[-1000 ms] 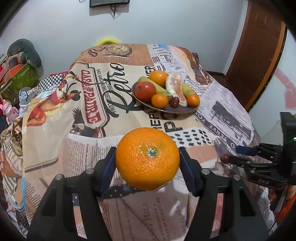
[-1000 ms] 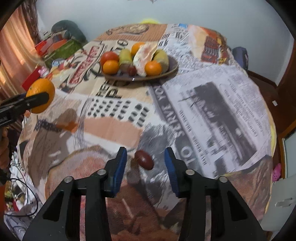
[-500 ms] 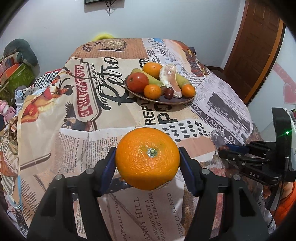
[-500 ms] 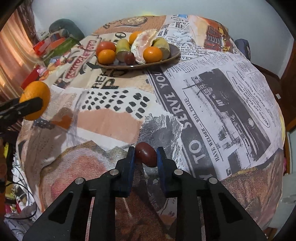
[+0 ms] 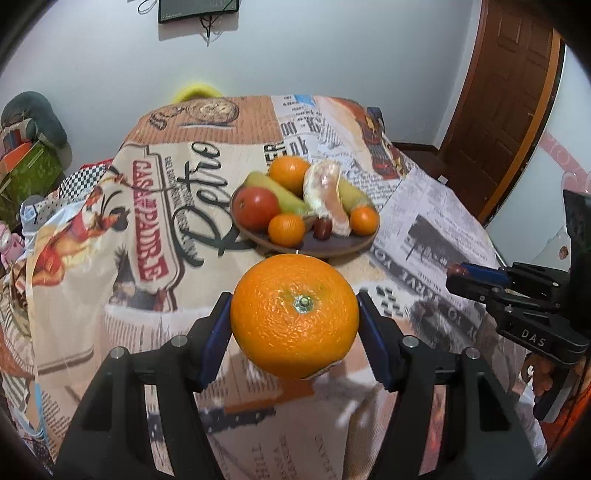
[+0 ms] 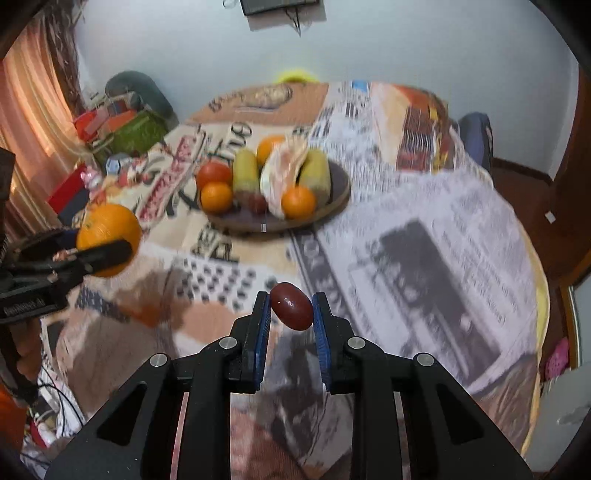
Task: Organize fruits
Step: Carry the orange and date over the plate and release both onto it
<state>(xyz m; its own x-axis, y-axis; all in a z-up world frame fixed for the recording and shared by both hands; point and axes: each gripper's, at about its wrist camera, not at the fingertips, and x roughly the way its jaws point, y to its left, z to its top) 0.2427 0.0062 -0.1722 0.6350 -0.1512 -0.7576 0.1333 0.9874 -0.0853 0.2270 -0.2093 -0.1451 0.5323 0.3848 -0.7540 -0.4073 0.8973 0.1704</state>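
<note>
Left gripper [image 5: 295, 317] clamps large orange [image 5: 294, 315], hiding cloth beneath; right gripper [image 6: 291, 308] pinches dark red grape [image 6: 291, 305], cloth blurred; fruit plate [image 5: 332, 247] on newsprint tablecloth [image 5: 155, 206], white wall [image 5: 332, 55] behind

walls: plain pale wall [image 5: 332, 55] | screen: dark wall-mounted screen [image 5: 197, 9] with hanging cords | door: brown wooden door [image 5: 506, 92], right | window: peach curtain [image 6: 33, 122], lit from behind, left | table: newsprint-pattern cloth [image 5: 436, 206] | floor: dark wooden floor [image 6: 532, 206]

Home room: clothed table [image 5: 424, 206], toys [image 6: 92, 177].
</note>
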